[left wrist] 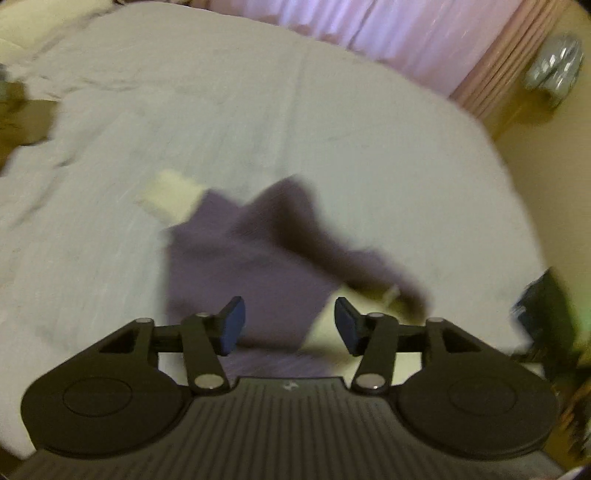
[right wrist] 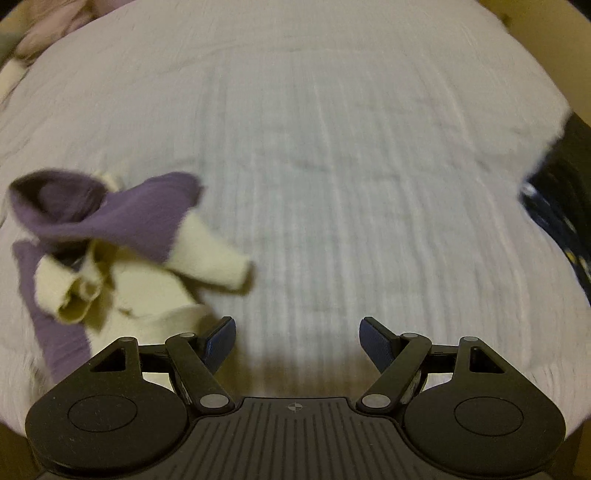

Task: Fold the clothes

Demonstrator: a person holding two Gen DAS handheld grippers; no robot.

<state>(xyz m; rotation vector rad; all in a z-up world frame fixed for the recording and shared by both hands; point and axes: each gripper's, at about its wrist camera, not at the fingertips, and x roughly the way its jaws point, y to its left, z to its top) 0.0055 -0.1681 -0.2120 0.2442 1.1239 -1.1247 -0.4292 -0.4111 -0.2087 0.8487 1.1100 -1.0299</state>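
A purple and cream garment (left wrist: 236,258) lies crumpled on the pale bed sheet (left wrist: 258,122). In the left wrist view it spreads just beyond my left gripper (left wrist: 290,325), whose blue pads (left wrist: 233,325) stand apart with nothing pressed between them; the cloth lies below the gap. In the right wrist view the same garment (right wrist: 122,243) is bunched at the left, with a cream sleeve end pointing right. My right gripper (right wrist: 297,343) is open over bare sheet (right wrist: 332,166), to the right of the garment and apart from it.
Pink curtains (left wrist: 388,33) hang beyond the bed's far edge, and a shiny object (left wrist: 554,66) sits at the upper right. Dark patterned fabric (right wrist: 561,214) shows at the bed's right edge. More clothes (right wrist: 44,26) lie at the far left corner.
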